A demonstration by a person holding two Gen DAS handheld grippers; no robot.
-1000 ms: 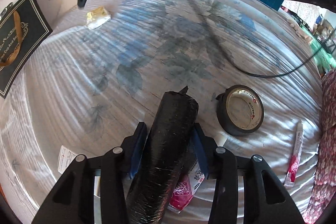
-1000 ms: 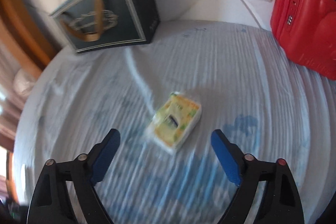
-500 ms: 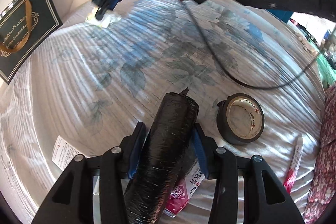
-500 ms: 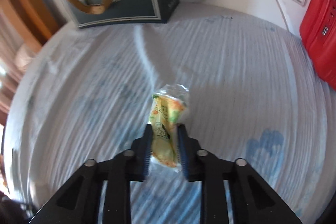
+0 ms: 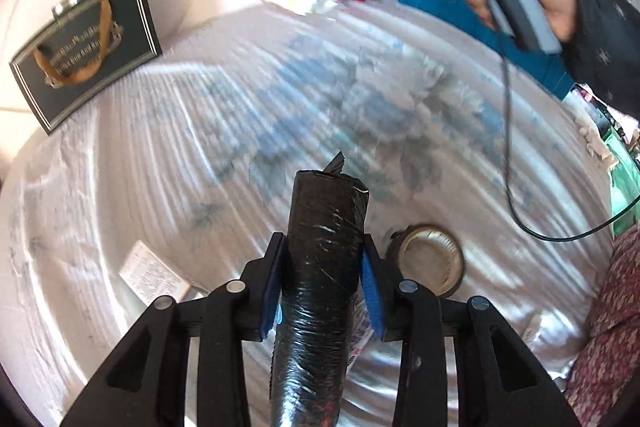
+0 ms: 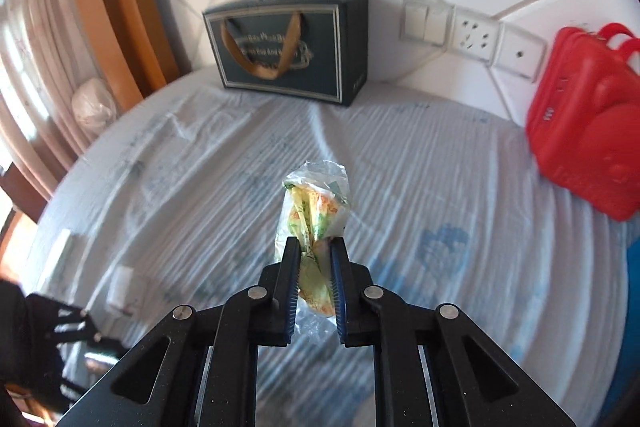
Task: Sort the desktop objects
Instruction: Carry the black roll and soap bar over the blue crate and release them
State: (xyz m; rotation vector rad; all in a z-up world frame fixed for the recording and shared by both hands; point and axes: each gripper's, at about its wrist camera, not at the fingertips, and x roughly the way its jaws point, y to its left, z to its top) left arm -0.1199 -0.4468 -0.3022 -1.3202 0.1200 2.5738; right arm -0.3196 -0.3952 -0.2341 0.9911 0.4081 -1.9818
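Blurring hides detail on the tape roll (image 5: 434, 265) and paper slip (image 5: 154, 277) on the bed sheet (image 5: 160, 167). Left gripper (image 5: 324, 281) jaws closing on the black wrapped roll (image 5: 320, 291), its bottom cut off. Right gripper (image 6: 315, 287), spread a second ago, now pinches the yellow snack packet (image 6: 316, 219) above the sheet; gift bag (image 6: 288, 47) and red case (image 6: 588, 115) behind.

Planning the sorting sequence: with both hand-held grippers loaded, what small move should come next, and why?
Probably carry the yellow-green tissue pack toward the dark gift bag. The right hand-held gripper is shut on it, clear of the bedsheet, while the left hand-held gripper is closing on the black roll.
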